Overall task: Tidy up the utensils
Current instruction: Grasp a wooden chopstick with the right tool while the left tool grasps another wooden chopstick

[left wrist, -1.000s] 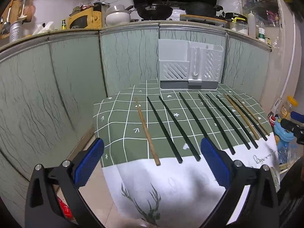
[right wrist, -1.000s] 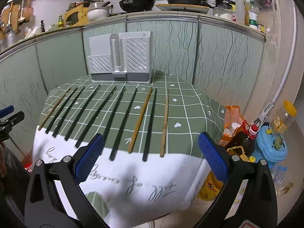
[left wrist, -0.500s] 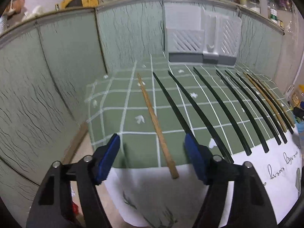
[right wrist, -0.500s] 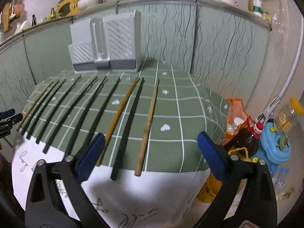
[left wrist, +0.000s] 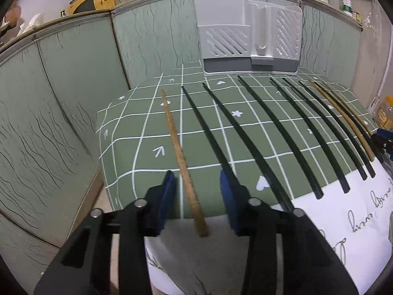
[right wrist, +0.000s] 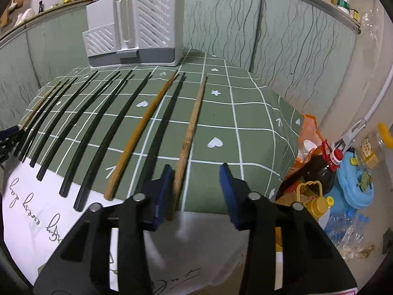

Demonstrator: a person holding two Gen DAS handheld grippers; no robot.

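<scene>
Several black and wooden chopsticks lie side by side on a green checked tablecloth (left wrist: 137,127). My left gripper (left wrist: 197,191) is open, its blue pads on either side of the near end of the leftmost wooden chopstick (left wrist: 178,152), not touching it. My right gripper (right wrist: 195,184) is open around the near end of the rightmost wooden chopstick (right wrist: 190,132), which lies close to the left pad. A white and grey utensil holder (left wrist: 250,41) stands at the table's back; it also shows in the right wrist view (right wrist: 135,32).
Green patterned cabinet panels (left wrist: 61,93) wall the table's left and back. Bottles and a blue container (right wrist: 356,184) stand on the floor right of the table. A white printed cloth (right wrist: 29,201) hangs over the table's front edge.
Both grippers have moved forward and down to the table's front edge and narrowed from wide open. Each now brackets the end of an outer wooden chopstick.
</scene>
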